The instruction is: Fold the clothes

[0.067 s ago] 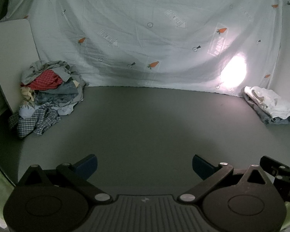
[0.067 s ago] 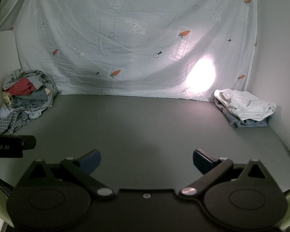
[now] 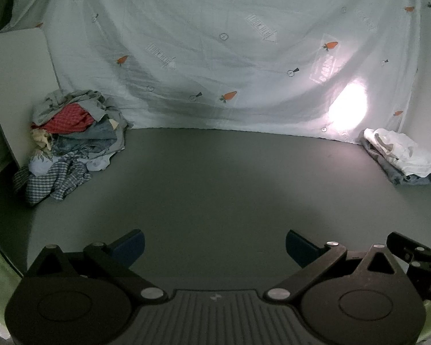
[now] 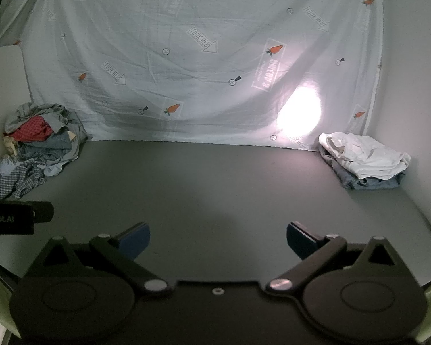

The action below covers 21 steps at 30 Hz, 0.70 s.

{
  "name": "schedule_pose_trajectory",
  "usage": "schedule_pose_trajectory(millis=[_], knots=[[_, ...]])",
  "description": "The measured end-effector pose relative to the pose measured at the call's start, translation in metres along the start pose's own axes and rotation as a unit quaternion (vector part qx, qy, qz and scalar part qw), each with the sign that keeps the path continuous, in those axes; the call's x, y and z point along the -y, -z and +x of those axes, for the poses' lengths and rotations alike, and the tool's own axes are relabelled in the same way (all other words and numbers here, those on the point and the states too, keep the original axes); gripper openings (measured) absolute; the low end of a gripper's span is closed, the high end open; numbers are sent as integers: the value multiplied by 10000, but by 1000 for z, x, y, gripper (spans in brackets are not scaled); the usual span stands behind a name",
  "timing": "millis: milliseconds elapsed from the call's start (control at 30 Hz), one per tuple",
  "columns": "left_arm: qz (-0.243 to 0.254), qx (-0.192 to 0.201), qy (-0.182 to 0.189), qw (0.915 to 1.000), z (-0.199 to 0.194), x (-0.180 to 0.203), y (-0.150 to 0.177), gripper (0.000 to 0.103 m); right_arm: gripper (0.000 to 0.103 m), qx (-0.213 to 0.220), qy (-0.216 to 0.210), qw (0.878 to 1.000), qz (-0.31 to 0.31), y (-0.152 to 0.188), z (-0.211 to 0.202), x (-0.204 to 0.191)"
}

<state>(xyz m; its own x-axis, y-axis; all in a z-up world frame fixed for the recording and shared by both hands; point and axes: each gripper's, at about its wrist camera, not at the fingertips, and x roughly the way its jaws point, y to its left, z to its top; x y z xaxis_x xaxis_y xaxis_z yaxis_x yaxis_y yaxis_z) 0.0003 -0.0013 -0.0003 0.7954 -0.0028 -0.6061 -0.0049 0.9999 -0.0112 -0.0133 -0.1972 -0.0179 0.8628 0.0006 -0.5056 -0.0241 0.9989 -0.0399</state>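
Observation:
A heap of crumpled clothes lies at the far left of the grey table, with red, blue and checked pieces; it also shows in the right wrist view. A small stack of folded clothes, white on top of blue-grey, sits at the far right, also in the right wrist view. My left gripper is open and empty over the near table edge. My right gripper is open and empty, beside it to the right.
A white sheet with carrot prints hangs behind the table, with a bright light spot. A pale board leans at the far left. A white wall bounds the right side. The table is grey.

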Motion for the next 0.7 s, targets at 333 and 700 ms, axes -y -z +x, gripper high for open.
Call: schedule_pose_trajectory(millis=[333,700], knots=[[70,3,33,10000,-1,-3,1,103,103,4,27,10000,38,-3,0,-3],[128,11,46,9999,5,-8,5,103,103,1,41,10000,41,0,-1,-4]])
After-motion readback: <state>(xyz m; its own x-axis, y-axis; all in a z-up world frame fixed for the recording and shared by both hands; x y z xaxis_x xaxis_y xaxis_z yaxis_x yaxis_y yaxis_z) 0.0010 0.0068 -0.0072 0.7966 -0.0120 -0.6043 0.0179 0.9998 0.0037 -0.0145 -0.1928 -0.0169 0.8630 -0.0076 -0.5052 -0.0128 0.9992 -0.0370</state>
